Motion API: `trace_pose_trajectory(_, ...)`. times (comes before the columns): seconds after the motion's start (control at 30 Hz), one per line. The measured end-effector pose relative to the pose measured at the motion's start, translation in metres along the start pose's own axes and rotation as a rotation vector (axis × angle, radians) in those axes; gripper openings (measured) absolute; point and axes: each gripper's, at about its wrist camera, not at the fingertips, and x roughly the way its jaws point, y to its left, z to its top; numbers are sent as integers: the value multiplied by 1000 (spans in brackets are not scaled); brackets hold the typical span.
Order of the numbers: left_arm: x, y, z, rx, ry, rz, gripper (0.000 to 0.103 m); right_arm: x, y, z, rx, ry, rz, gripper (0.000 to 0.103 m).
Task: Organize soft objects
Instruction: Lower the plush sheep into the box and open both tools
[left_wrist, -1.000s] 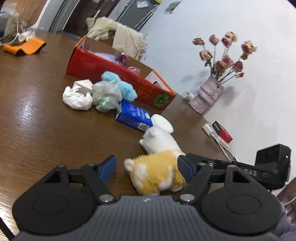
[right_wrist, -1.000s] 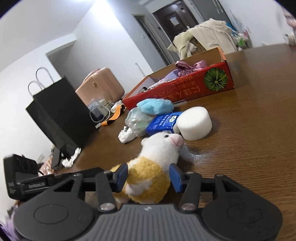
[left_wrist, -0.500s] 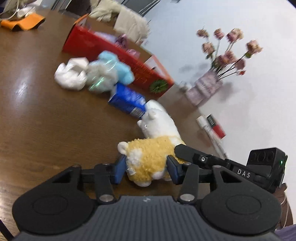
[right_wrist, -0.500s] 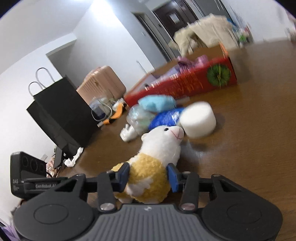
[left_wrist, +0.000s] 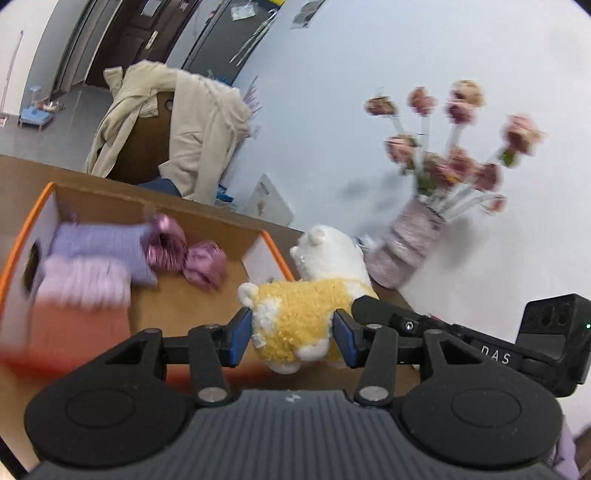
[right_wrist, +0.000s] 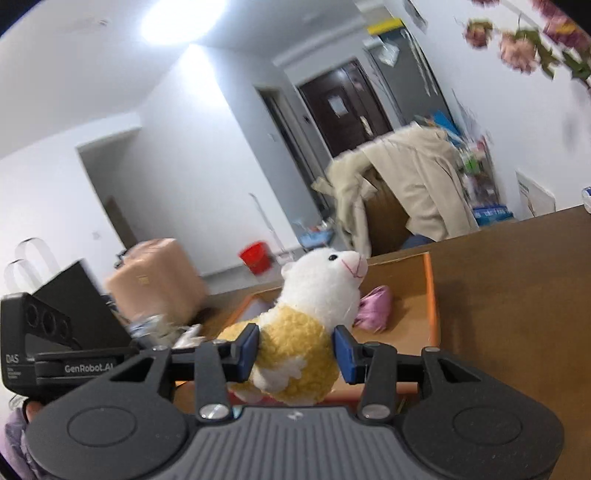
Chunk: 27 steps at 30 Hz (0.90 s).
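Yellow-and-white fleece fills the gap between our jaws in both views: the plush lamb (left_wrist: 295, 314) sits clamped in the left gripper (left_wrist: 293, 334), blue pads pressed into its woolly flanks, where a second ago those jaws stood wide with the toy lying loose on the table between them; they closed in early in that second and have held that width since. In the left wrist view the change is plain: the lamb has come up off the wood and now hangs just in front of the near right corner of the red cardboard box (left_wrist: 266, 240), head pointing away from us, with the lilac knit pieces (left_wrist: 96, 258) and the pink satin scrunchies (left_wrist: 184, 251) already lying inside the box to the left. The vase of dried roses (left_wrist: 410, 240) stands beyond the box, well clear. We judge the pickup done and the carry well along, with only the drop over the box floor left. In the right wrist view the right gripper (right_wrist: 295, 349) is likewise squeezed on the lamb's yellow body, a little tighter than a second ago, the white head rising above the pads and facing right. Behind it lies the box's brown floor with its orange rim (right_wrist: 430, 295), so the toy is at the near wall of the box, not yet over the middle.
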Motion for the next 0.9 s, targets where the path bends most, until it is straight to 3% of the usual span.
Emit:
trace_pose_trajectory(0.17, 86, 44, 30, -78, 94, 67, 45, 93, -45, 35, -6, 133, -98, 43)
trace_pose_trajectory(0.33, 138, 64, 38, -65, 160, 157, 39, 157, -59, 30, -74, 232, -244, 39)
trace_pose_trajectory(0.37, 141, 66, 40, -66, 158, 174, 39, 161, -56, 28, -118, 207, -269, 39)
trace_pose_trajectory(0.47, 141, 72, 39, -75, 141, 210, 43, 170, -53, 27, -187, 196, -296, 38)
trace_pose_trajectory(0.63, 131, 70, 36, -63, 125, 202, 48, 174, -40, 13, -329, 200, -336, 35)
trace_pose_trajectory(0.8, 99, 56, 39, -1, 110, 254, 50, 161, -39, 25, -260, 216, -324, 40)
trace_pose_trajectory(0.9, 62, 48, 46, 21, 69, 281, 57, 137, -31, 36, -224, 178, -310, 43)
